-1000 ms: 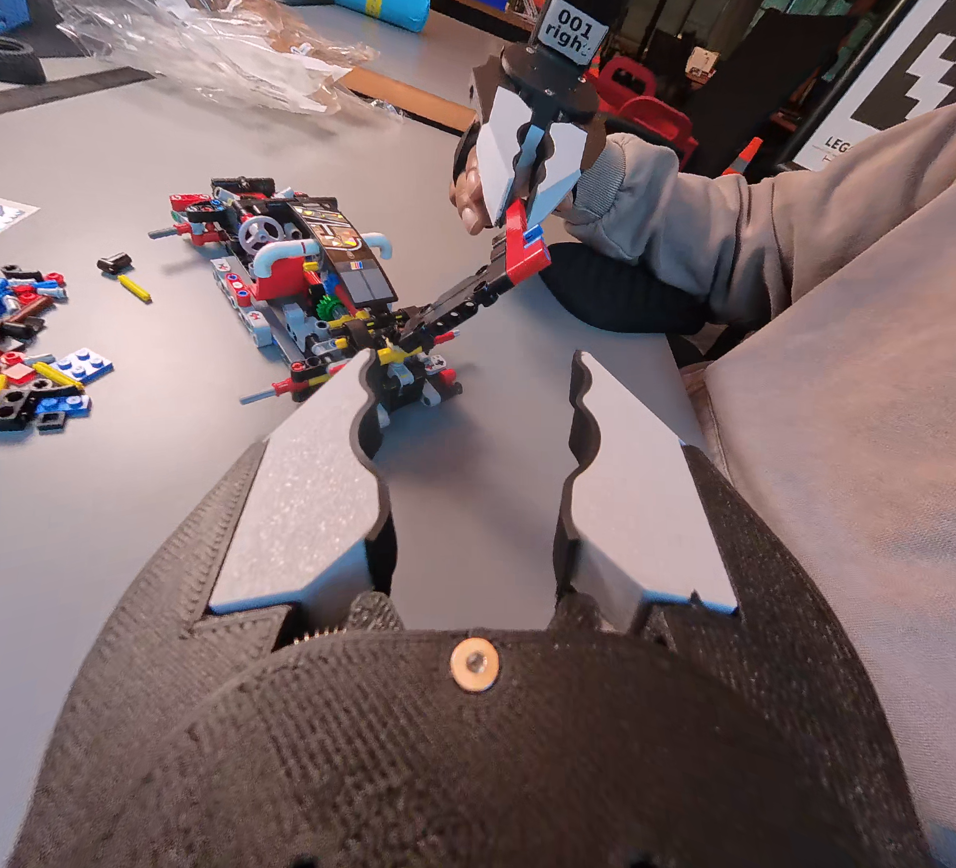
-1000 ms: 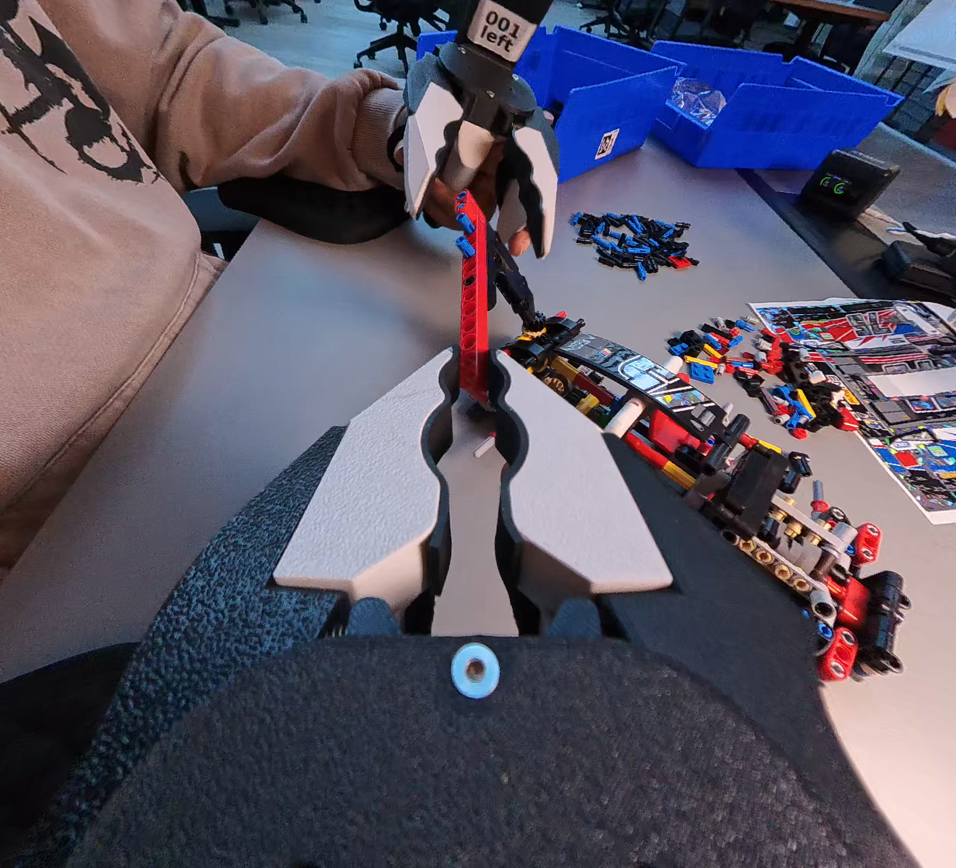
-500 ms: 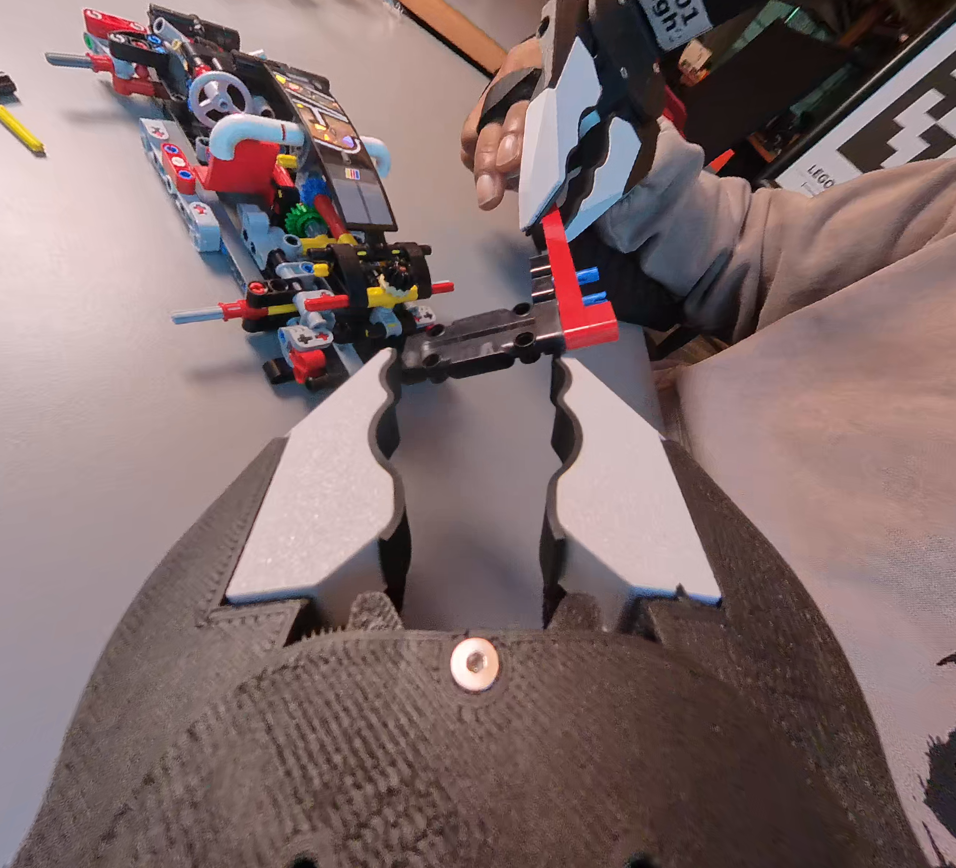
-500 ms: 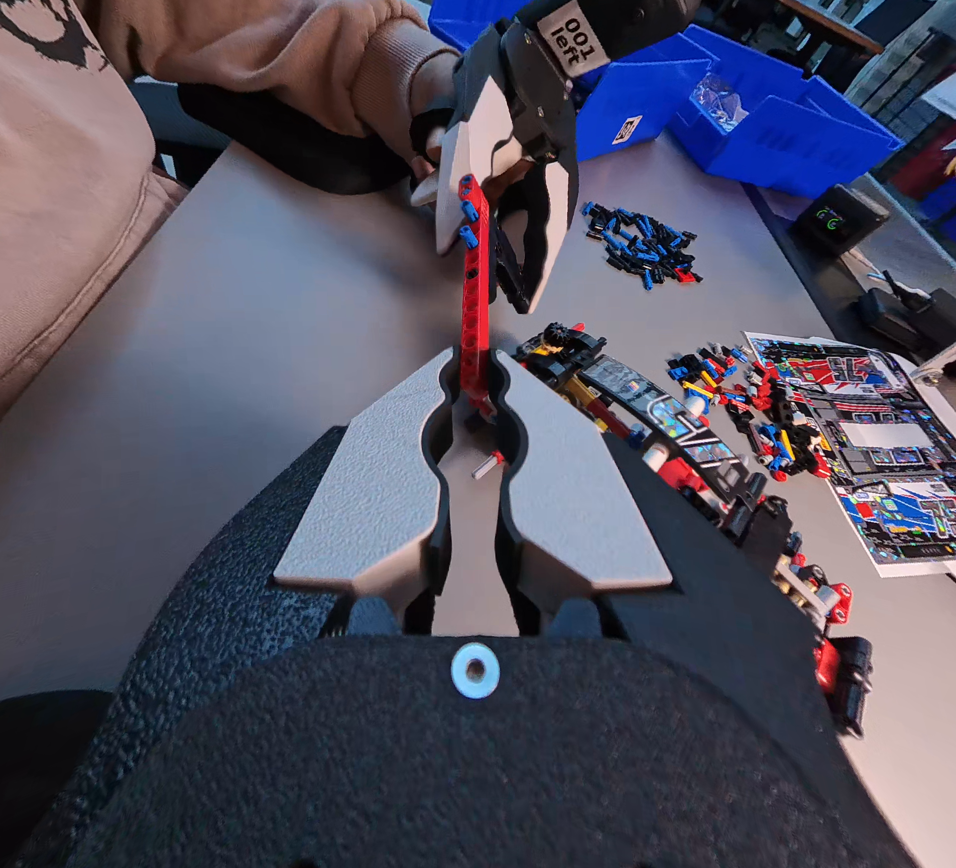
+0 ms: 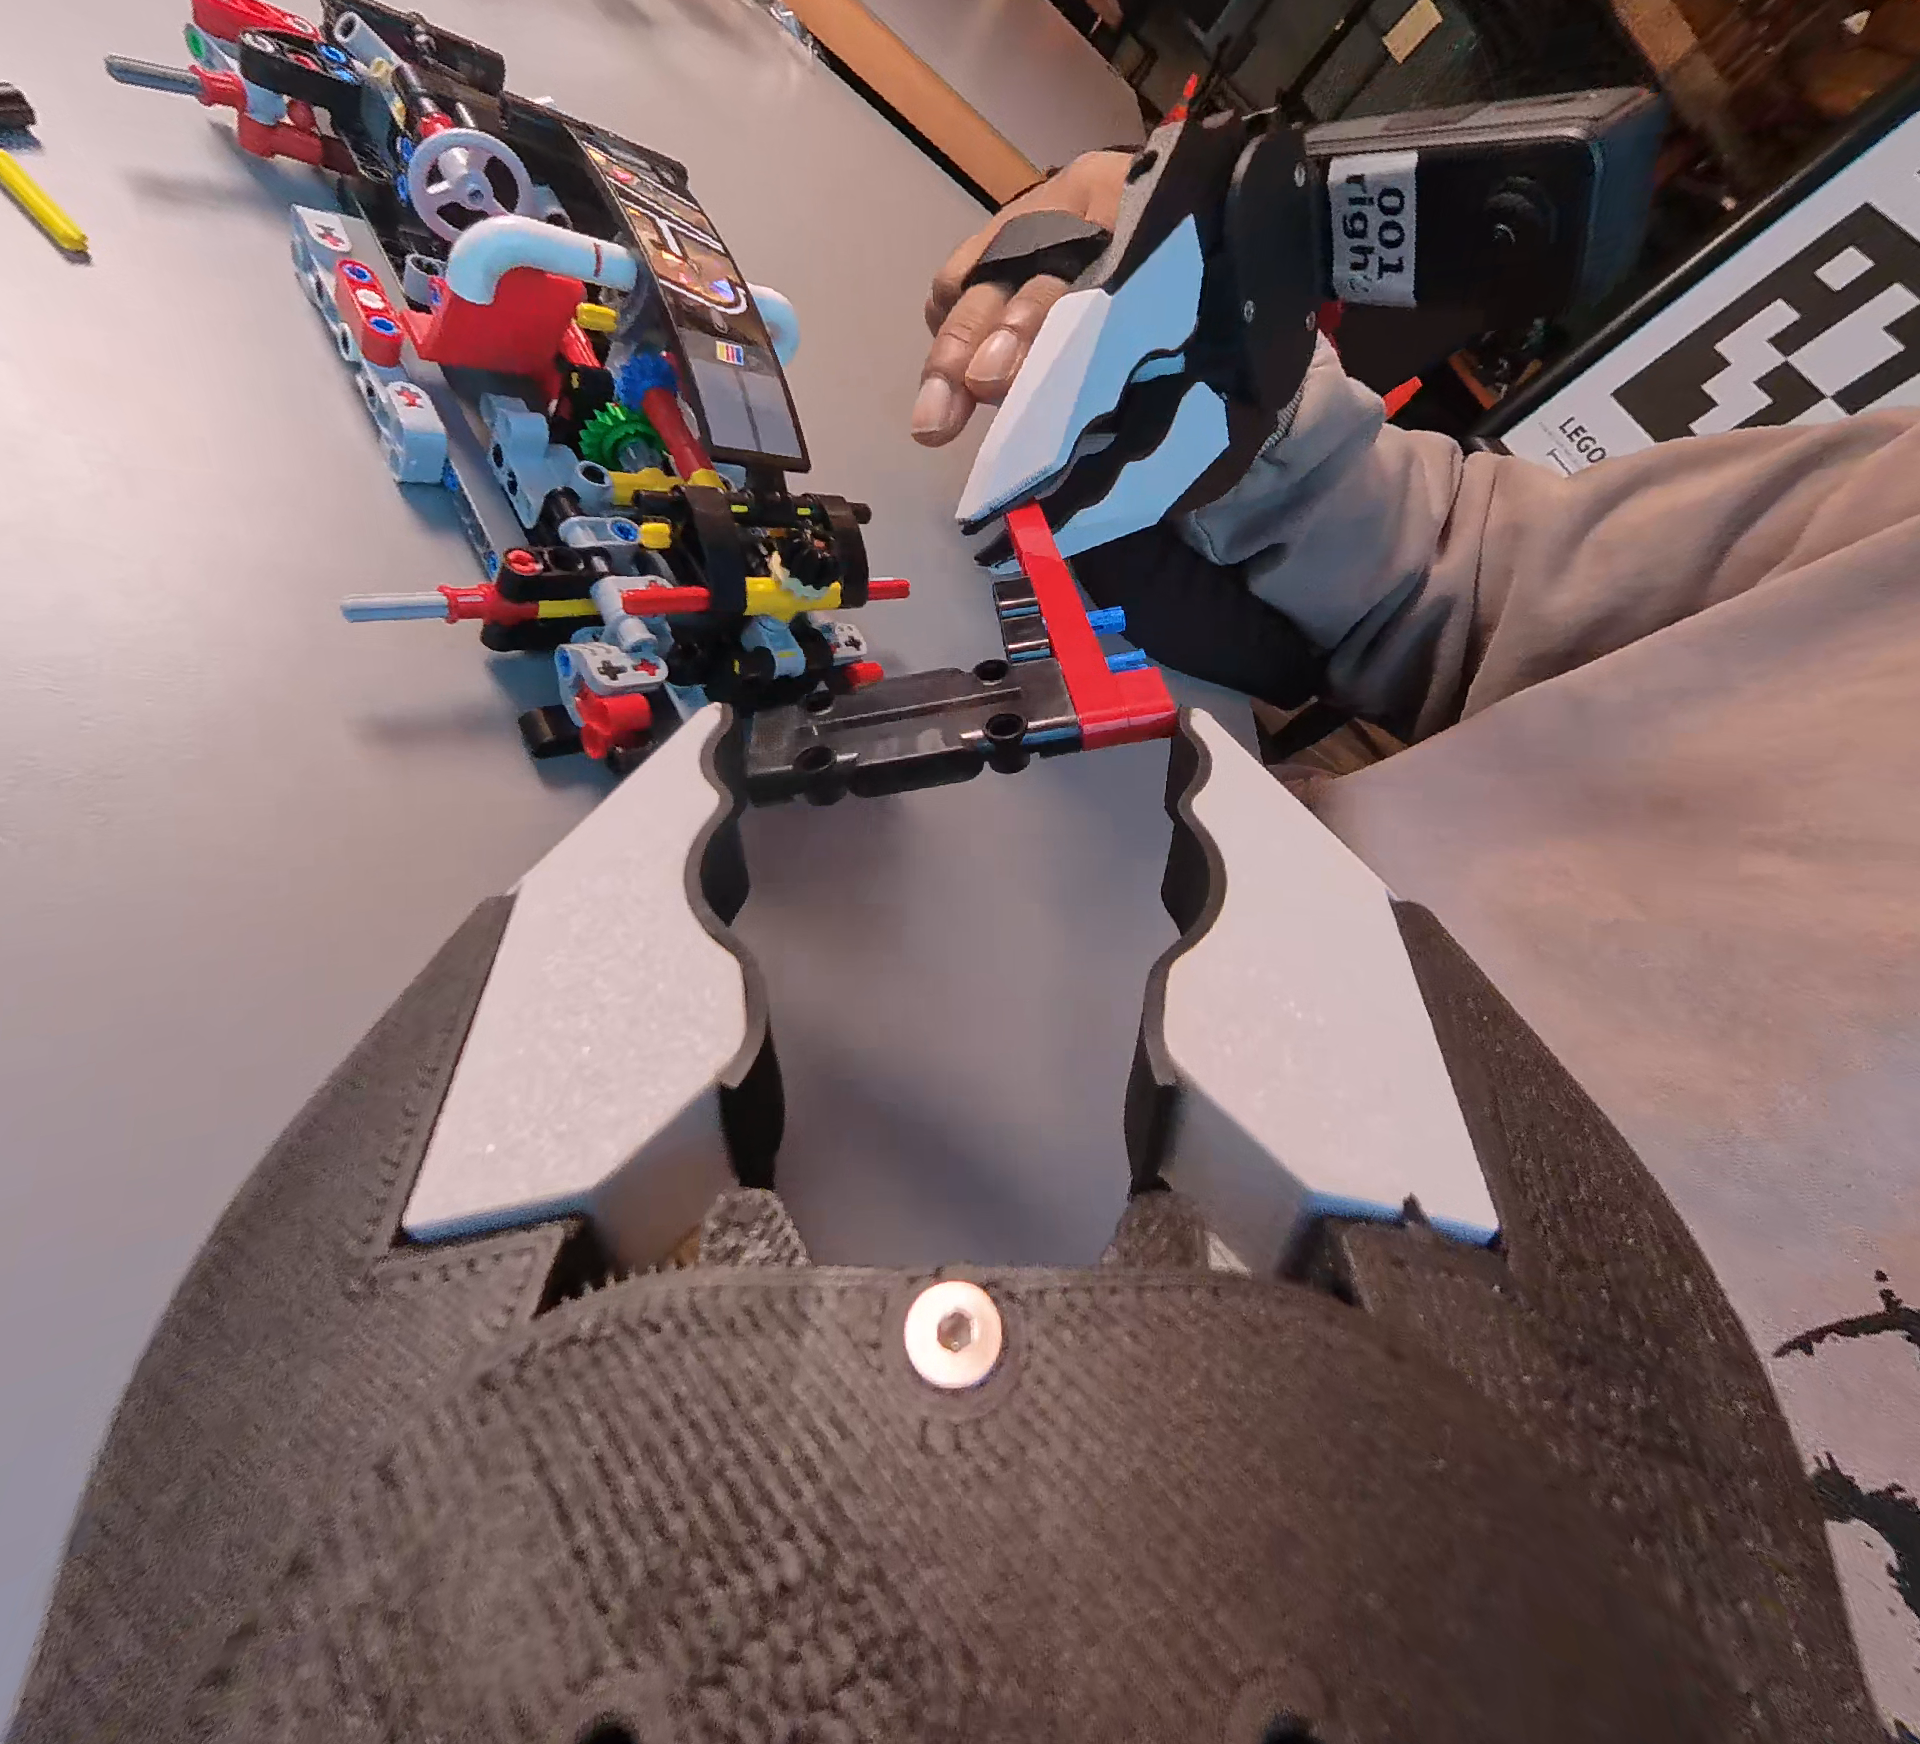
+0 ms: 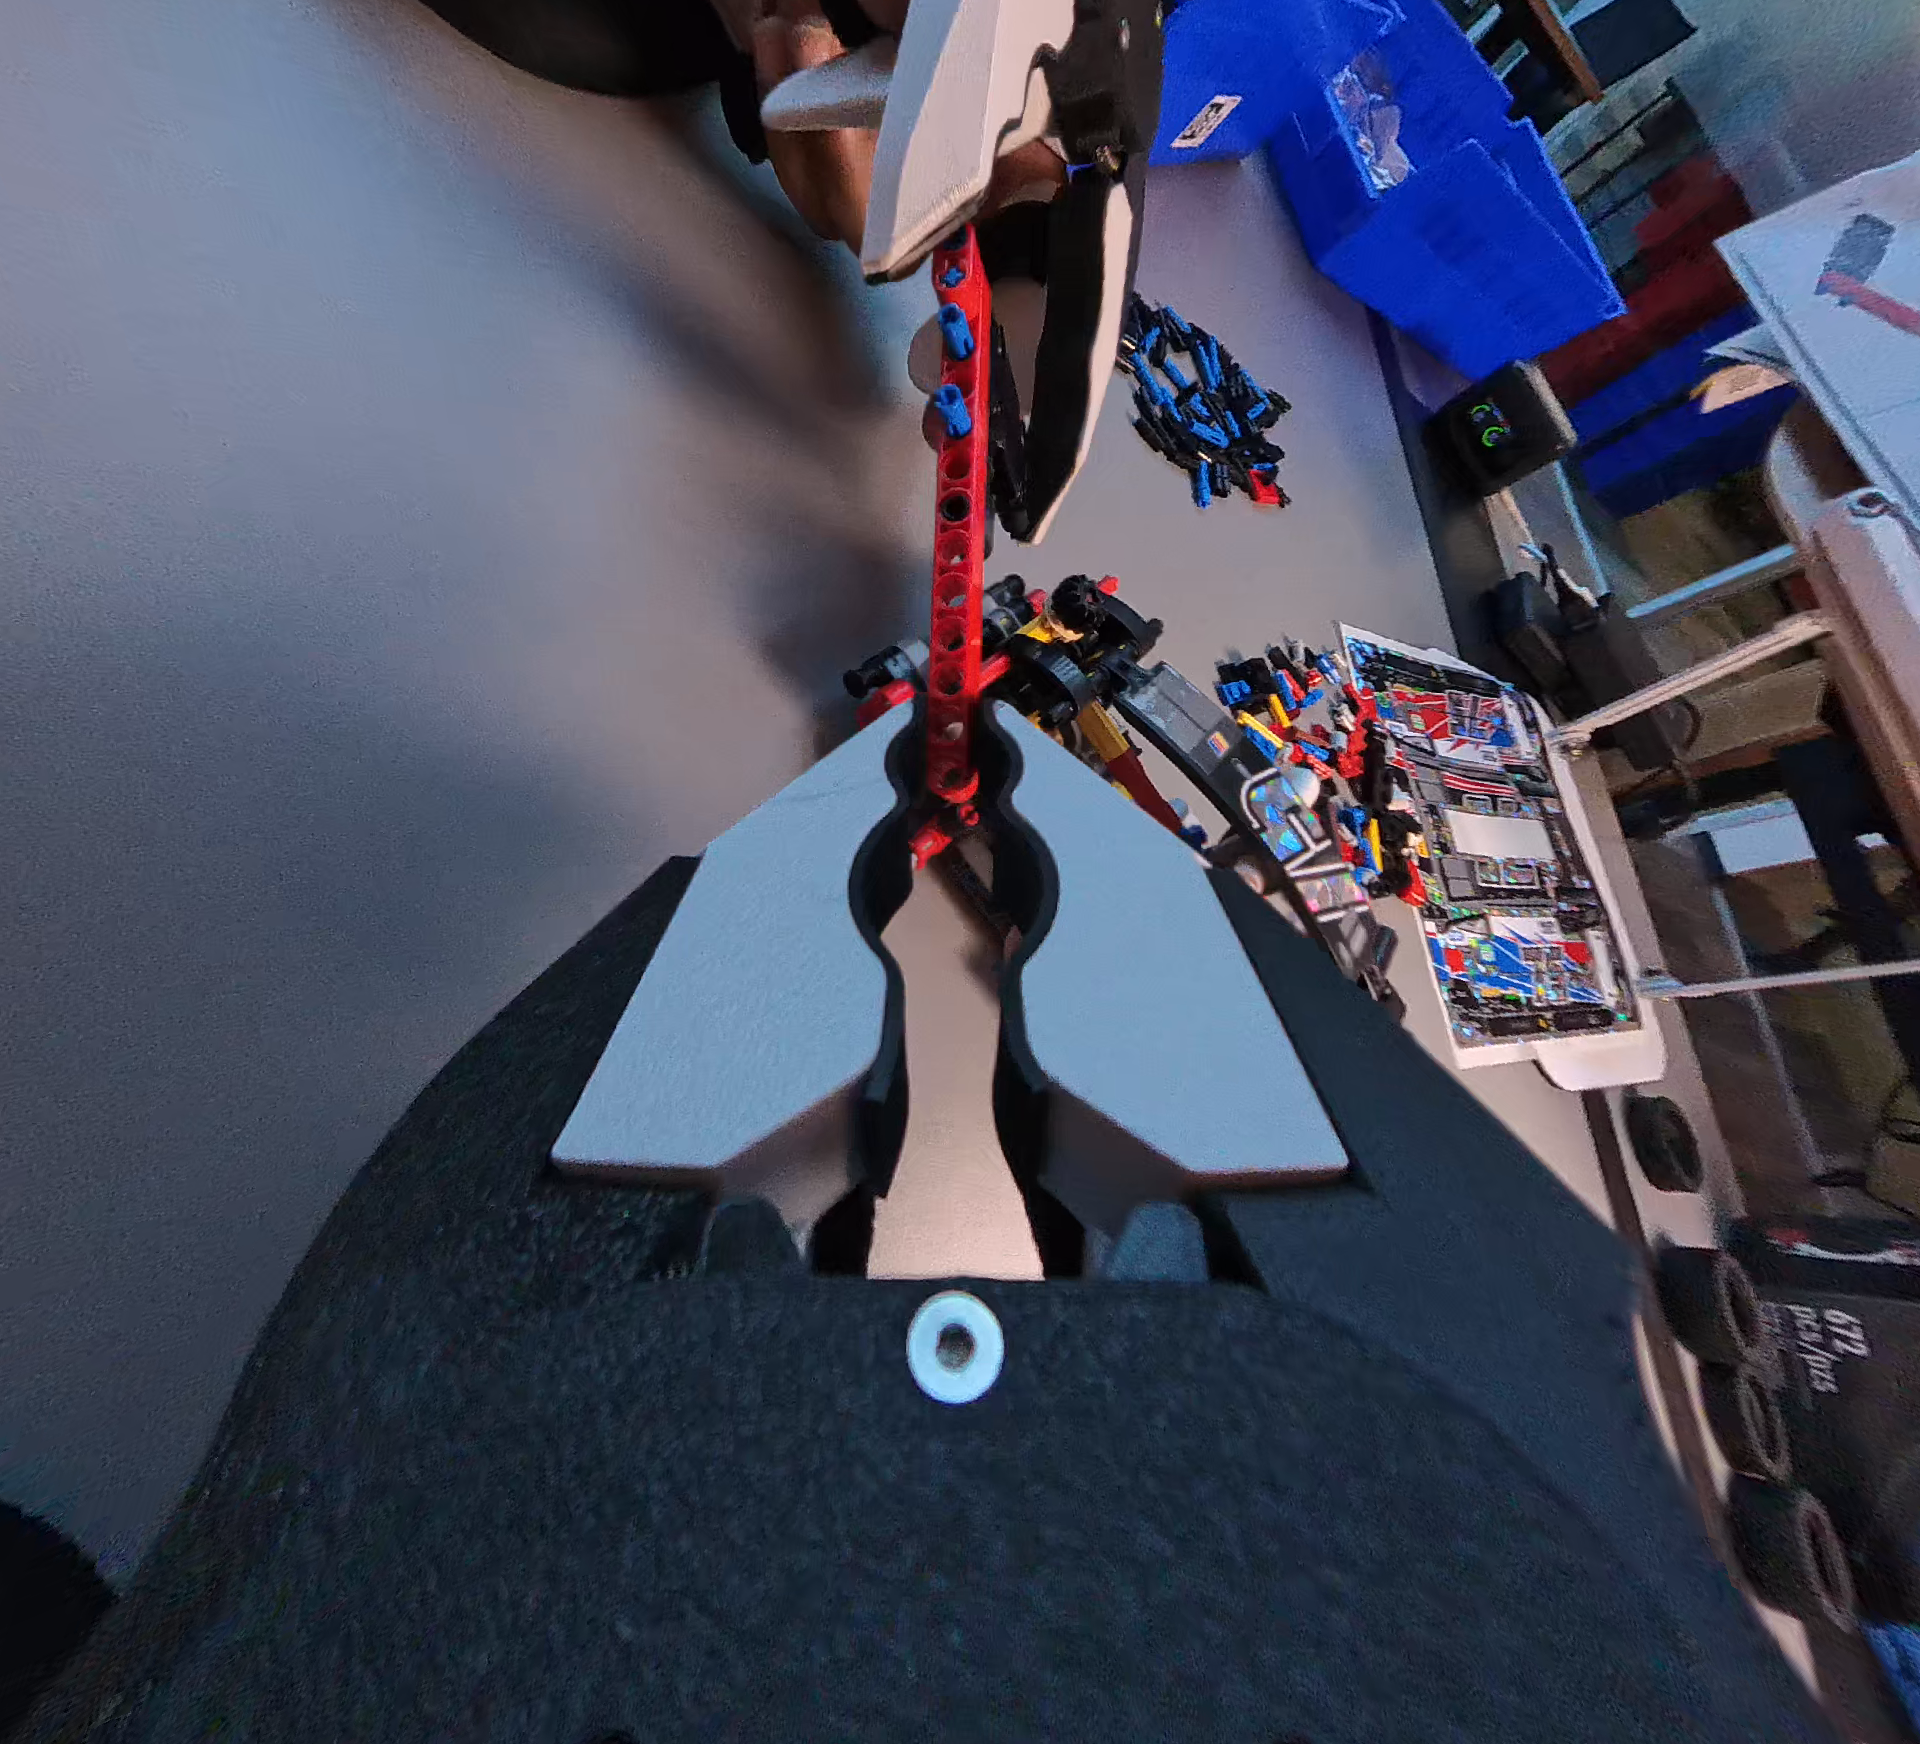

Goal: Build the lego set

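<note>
A partly built Lego car chassis (image 5: 582, 406) lies on the grey table (image 5: 208, 863); it also shows in the right wrist view (image 6: 1091, 655). My right gripper (image 6: 951, 728) is shut on one end of a long red beam (image 6: 951, 572). The beam (image 5: 1049, 614) joins a black panel (image 5: 904, 744) in an L shape, held just beside the chassis's near end. My left gripper (image 5: 951, 738) is open wide, its fingertips flanking the panel and the beam's corner. I cannot tell whether they touch. In the right wrist view the left gripper's fingers (image 6: 935, 84) straddle the beam's far end.
A pile of blue and black pins (image 6: 1205, 416), loose parts (image 6: 1299, 718) and a printed sheet (image 6: 1486, 863) lie right of the chassis. Blue bins (image 6: 1434, 167) stand behind. Black tyres (image 6: 1714, 1310) sit at the right edge. A yellow axle (image 5: 42, 203) lies far left. A person's sleeve (image 5: 1558, 603) is close on the right. Left tips to right tips: about 7 cm.
My left gripper has opened wider and come in around the black panel. My right gripper has tilted over and brought the red beam piece down beside the chassis.
</note>
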Demonstrator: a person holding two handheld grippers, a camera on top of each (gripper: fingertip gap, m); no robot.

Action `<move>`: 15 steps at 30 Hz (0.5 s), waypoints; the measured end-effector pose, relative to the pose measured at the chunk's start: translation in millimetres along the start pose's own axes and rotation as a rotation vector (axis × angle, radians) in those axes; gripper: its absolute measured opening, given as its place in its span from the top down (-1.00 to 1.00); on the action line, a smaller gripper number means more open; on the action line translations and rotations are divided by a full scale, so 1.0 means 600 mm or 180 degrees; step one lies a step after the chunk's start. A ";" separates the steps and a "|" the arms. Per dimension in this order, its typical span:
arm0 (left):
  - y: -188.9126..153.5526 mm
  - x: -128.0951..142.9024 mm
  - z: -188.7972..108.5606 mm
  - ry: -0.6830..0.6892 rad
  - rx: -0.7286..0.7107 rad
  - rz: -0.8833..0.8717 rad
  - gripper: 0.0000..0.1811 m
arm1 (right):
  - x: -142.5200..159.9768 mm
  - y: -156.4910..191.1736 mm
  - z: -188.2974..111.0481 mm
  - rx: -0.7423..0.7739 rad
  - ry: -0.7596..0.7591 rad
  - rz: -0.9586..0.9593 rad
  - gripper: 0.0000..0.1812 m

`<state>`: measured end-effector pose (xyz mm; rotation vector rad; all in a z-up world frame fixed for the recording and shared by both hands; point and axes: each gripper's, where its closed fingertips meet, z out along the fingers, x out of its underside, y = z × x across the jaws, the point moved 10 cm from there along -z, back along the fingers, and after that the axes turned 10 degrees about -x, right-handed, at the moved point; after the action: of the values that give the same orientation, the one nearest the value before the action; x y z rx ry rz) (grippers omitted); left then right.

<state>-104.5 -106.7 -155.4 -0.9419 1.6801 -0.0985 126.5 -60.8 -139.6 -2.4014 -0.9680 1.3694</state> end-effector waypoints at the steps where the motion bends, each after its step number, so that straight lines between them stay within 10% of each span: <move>1: 0.001 -0.001 -0.001 -0.0013 -0.0017 0.0005 0.12 | -0.001 0.000 0.001 0.0064 0.0050 -0.0069 0.94; 15: -0.017 -0.011 -0.007 -0.0148 -0.0364 0.0749 0.12 | -0.001 -0.009 -0.006 0.0294 -0.0083 0.0075 0.90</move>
<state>-102.5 -111.4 -143.6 -0.8173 1.7551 0.1772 127.1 -56.6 -134.4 -2.3402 -0.8656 1.4246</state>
